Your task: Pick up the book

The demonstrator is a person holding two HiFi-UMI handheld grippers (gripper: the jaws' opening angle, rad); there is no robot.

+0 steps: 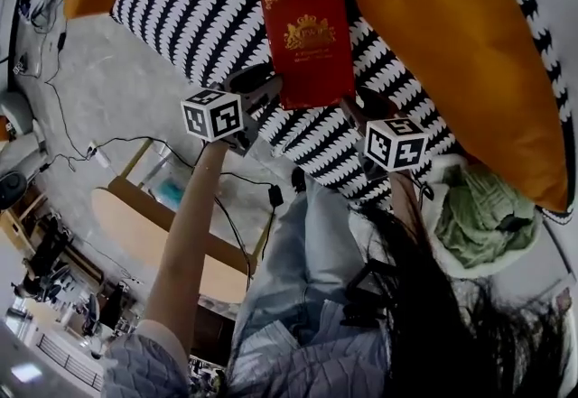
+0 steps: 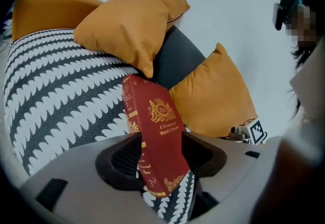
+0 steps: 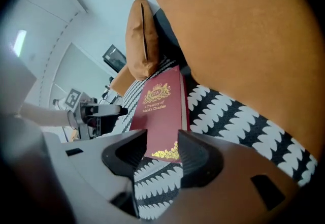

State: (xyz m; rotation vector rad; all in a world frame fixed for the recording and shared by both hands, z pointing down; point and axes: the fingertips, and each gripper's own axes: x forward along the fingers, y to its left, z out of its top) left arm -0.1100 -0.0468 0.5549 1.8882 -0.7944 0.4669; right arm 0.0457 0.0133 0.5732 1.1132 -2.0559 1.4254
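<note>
Shows red book lying cover-up on black-and-white patterned sofa seat, far end toward the seat's rear edge, in the gap between two orange cushions. Shows left gripper at the book's near left corner, jaws apart, corner between them with clearance either side. Shows right gripper at the near right corner, jaws likewise apart, not clamping the cover

book corner behind hand-held gripper, cushion cropped
</note>
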